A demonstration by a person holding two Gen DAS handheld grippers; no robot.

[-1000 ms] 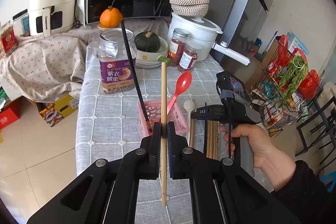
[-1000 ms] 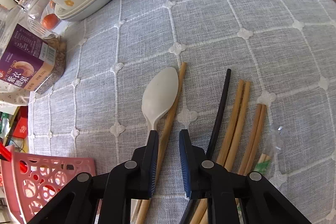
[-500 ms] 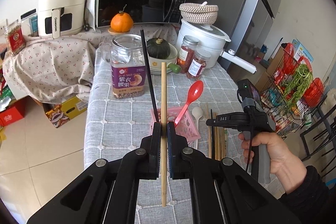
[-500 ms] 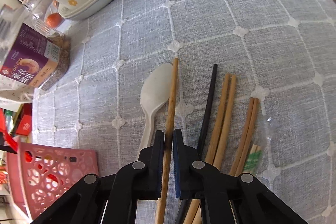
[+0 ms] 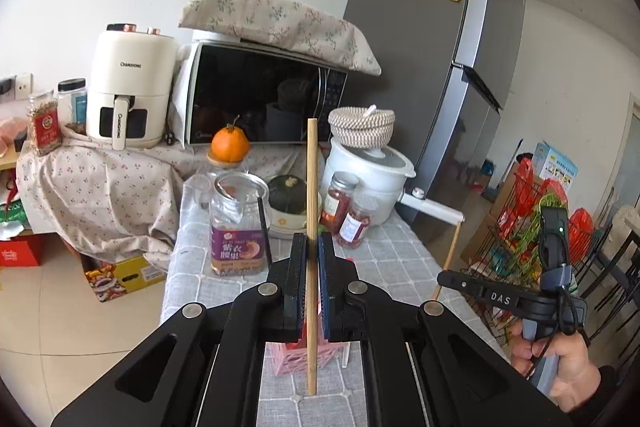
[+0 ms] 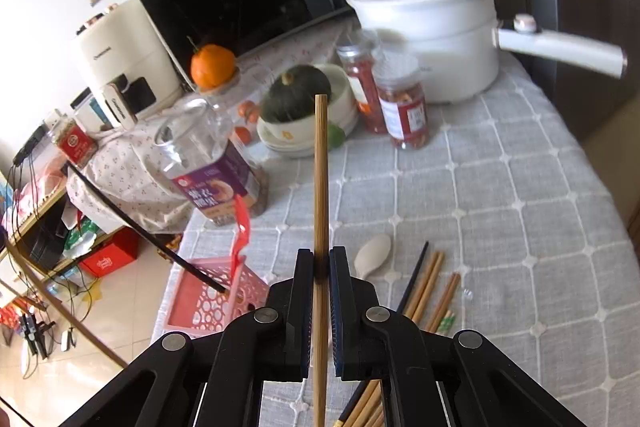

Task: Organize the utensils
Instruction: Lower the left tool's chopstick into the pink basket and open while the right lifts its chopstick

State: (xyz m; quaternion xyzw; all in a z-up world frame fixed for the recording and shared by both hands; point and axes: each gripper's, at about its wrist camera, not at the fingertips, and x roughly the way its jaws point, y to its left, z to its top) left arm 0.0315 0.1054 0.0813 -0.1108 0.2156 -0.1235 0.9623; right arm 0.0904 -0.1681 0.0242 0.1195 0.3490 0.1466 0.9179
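Observation:
My left gripper point(image 5: 312, 247) is shut on a pale wooden chopstick point(image 5: 311, 187), held upright above the pink lattice basket point(image 5: 296, 359). My right gripper point(image 6: 321, 263) is shut on a brown wooden chopstick point(image 6: 321, 171), lifted off the table; that chopstick also shows in the left wrist view point(image 5: 447, 259). The pink basket point(image 6: 208, 299) holds a black chopstick point(image 6: 132, 223) and a red spoon point(image 6: 241, 231). A white spoon point(image 6: 374, 255), a black chopstick point(image 6: 416, 277) and several brown chopsticks point(image 6: 430, 285) lie on the grey checked tablecloth point(image 6: 500, 227).
A purple-labelled jar point(image 6: 212, 175), a bowl with a green squash point(image 6: 300, 103), two red spice jars point(image 6: 404, 111) and a white pot point(image 6: 432, 27) stand at the table's far end. A microwave point(image 5: 264, 103), air fryer point(image 5: 128, 87) and fridge point(image 5: 432, 67) lie behind.
My right gripper closed on a brown chopstick and lifted it off the table, tilting up to face the room. My left gripper rose and pulled back with its chopstick.

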